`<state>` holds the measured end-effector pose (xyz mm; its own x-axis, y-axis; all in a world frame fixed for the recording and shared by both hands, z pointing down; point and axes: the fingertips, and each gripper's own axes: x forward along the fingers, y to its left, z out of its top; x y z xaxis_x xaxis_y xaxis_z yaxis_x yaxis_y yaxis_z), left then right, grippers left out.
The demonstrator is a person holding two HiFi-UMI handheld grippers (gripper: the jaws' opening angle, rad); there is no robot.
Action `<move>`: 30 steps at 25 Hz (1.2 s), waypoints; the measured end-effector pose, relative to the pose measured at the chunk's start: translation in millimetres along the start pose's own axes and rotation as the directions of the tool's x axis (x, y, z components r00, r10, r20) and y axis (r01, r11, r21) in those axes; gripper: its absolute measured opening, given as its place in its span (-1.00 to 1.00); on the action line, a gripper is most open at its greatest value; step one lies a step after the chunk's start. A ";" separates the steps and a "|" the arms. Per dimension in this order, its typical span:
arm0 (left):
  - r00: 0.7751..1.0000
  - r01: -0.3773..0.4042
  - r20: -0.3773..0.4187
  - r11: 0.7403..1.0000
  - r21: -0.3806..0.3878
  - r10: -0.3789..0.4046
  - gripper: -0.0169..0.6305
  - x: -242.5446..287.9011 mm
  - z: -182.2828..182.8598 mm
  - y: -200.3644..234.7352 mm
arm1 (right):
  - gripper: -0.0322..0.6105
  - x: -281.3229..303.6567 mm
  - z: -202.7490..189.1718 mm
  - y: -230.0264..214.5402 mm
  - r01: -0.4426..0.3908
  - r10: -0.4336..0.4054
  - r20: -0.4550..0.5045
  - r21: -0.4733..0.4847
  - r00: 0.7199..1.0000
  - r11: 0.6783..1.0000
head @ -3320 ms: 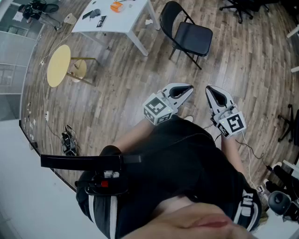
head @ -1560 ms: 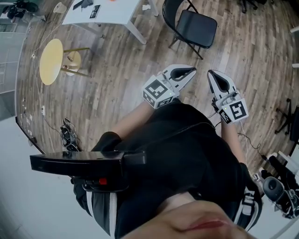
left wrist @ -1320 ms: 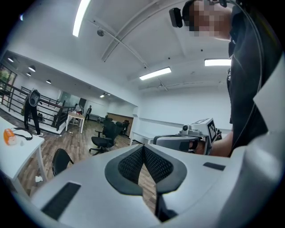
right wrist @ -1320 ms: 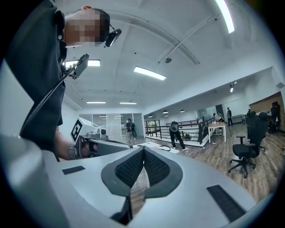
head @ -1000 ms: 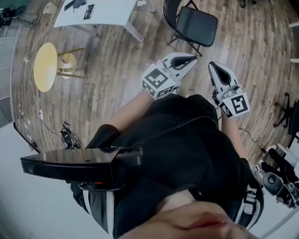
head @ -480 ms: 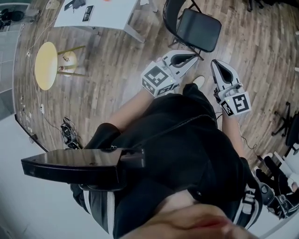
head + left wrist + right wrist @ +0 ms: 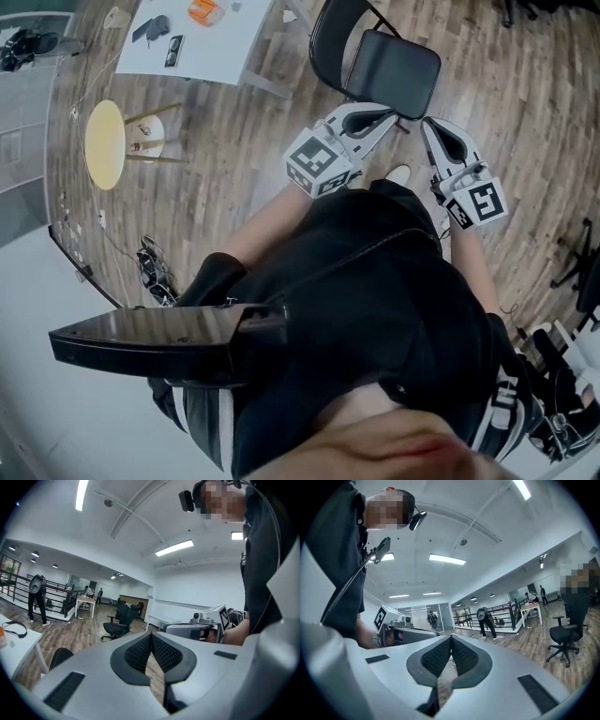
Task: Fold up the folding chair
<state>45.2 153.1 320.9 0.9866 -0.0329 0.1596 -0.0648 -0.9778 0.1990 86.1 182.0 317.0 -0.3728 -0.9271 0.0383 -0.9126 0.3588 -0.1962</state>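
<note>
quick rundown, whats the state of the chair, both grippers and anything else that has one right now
folding chair: unfolded, seat down, standing on the floor, not gripped
left gripper: shut, nothing between its jaws
right gripper: shut, nothing between its jaws
yellow round table: upright on its legs

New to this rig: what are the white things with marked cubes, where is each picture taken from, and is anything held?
They are hand-held grippers; a person carries one in each hand. The top-down picture comes from a head camera and shows the left gripper and right gripper over a wooden floor. The other two come from cameras on each gripper, looking along its jaws. Both are shut and empty. Just ahead stands the black folding chair, unfolded, near a white table.
</note>
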 end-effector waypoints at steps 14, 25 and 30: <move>0.999 -0.030 -0.038 1.000 0.007 0.030 -0.93 67.9 7.7 26.0 | -0.87 15.3 2.3 -69.3 -0.042 0.042 -0.003 0.015 0.999 0.999; 0.996 0.042 -0.074 0.999 -0.022 -0.044 -0.93 79.3 1.4 128.4 | -0.86 97.2 -18.4 -112.8 0.055 -0.051 -0.070 0.057 0.996 0.997; 0.990 0.046 -0.130 0.997 -0.061 -0.054 -0.93 82.1 -10.1 197.3 | -0.86 139.8 -36.5 -143.8 0.127 -0.119 -0.098 0.083 0.988 0.988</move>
<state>111.9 -40.5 383.0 0.9607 0.0470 0.2734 -0.0281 -0.9639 0.2647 159.1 4.7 386.3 -0.2765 -0.9480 0.1574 -0.9353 0.2278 -0.2708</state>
